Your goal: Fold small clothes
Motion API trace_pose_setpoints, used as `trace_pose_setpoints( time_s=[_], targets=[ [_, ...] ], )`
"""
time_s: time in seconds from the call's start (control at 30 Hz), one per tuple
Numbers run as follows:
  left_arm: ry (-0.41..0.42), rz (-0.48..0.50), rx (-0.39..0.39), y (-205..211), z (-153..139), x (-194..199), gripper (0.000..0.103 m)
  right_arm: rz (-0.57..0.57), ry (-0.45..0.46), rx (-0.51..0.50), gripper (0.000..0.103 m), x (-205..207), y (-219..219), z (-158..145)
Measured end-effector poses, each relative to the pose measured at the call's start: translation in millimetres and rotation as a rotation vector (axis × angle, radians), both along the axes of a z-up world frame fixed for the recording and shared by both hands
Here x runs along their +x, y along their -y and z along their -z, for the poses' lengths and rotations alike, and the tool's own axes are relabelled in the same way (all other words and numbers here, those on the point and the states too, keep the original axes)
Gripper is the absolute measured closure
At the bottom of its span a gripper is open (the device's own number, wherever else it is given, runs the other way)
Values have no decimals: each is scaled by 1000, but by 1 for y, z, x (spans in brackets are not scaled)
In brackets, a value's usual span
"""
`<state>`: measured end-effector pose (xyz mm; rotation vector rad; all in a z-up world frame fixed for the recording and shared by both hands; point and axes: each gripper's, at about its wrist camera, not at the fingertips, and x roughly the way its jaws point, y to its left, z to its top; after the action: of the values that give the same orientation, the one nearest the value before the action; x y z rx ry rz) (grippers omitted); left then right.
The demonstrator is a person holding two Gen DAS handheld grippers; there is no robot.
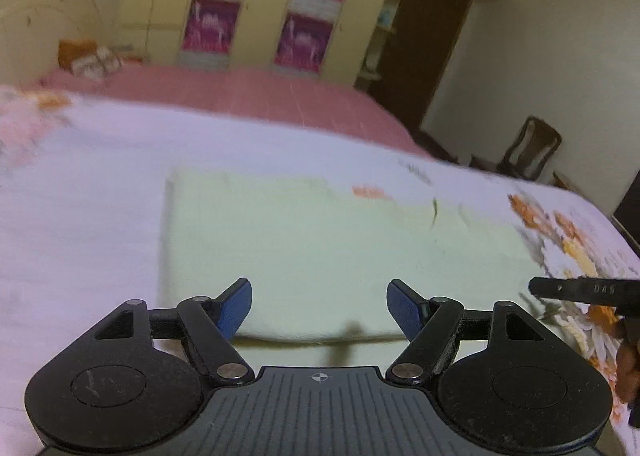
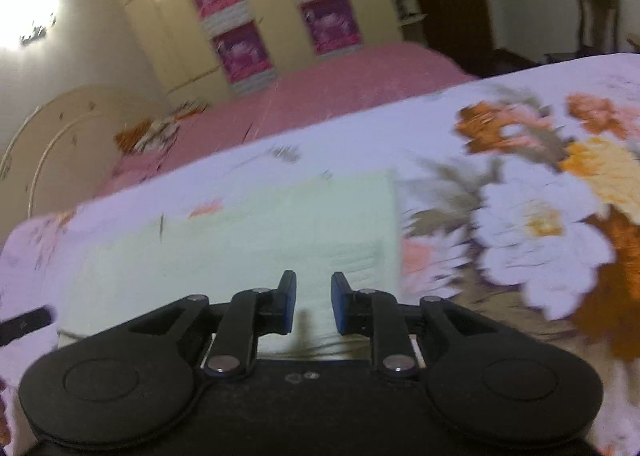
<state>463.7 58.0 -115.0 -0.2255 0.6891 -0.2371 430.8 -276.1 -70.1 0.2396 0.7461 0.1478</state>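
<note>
Black hinged linkages and round pivot housings fill the near edge of both views, and your left gripper (image 1: 319, 306) holds its two blue, ribbed-rubber pads (image 1: 236, 310) spread wide apart with nothing between them. Your right gripper (image 2: 313, 304) has its flat blue pads (image 2: 340, 306) closer together, yet a clear gap shows between them and they pinch nothing. Just beyond both sets of fingertips lies the pale green garment (image 1: 312, 248), a soft, smooth rectangle already folded flat, with a thick doubled edge along its near side and a squared corner at its far left in the left wrist view. It rests on a white bedspread (image 1: 80, 196) printed with large orange, yellow and white flowers (image 2: 536, 232), which crowd the right side of the cloth. In the left wrist view a thin black finger of your right gripper reaches in from the right edge, low over the flowers. Farther off, a pink quilted bedcover (image 1: 260, 96) stretches to a cream curved headboard (image 1: 44, 12), cream wardrobe doors carry magenta panels (image 1: 308, 36), and a dark wooden chair (image 1: 528, 152) stands at the far right.
</note>
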Motion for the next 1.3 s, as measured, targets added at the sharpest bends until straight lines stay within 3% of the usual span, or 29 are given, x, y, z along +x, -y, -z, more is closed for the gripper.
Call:
trace_pose_setpoints(
  time_s=[0.17, 0.3, 0.43, 0.57, 0.63, 0.73, 0.83, 0.97, 1.1, 1.23, 1.3],
  targets=[
    [6, 17, -13, -13, 15, -6, 29, 21, -24, -53, 89, -2, 10, 13],
    [12, 38, 56, -8, 14, -8, 29, 5, -18, -39, 90, -8, 27, 14],
    [4, 29, 162, 9, 11, -6, 29, -28, -18, -75, 78, -4, 14, 14],
    [40, -6, 256, 26, -4, -21, 29, -75, -12, -150, 78, -6, 7, 11],
    [-26, -19, 259, 29, 3, -17, 29, -115, 22, -190, 70, -11, 1, 6],
    [-47, -67, 242, 31, 1, -23, 29, -139, 6, -183, 67, -6, 2, 16],
    [-28, -99, 204, 23, -12, -55, 29, -146, -6, -132, 67, -11, 9, 0],
    [-63, -109, 174, 1, -17, -116, 29, -174, -27, -34, 66, -42, 34, -12],
    [-136, -126, 182, -25, -7, -181, 29, -174, -92, 62, 67, -97, 62, -8],
    [-159, -117, 122, -45, 1, -234, 30, -148, -132, 104, 67, -164, 78, 0],
    [-159, -108, 113, -50, 0, -253, 44, -116, -157, 120, 67, -198, 83, 4]
  ],
)
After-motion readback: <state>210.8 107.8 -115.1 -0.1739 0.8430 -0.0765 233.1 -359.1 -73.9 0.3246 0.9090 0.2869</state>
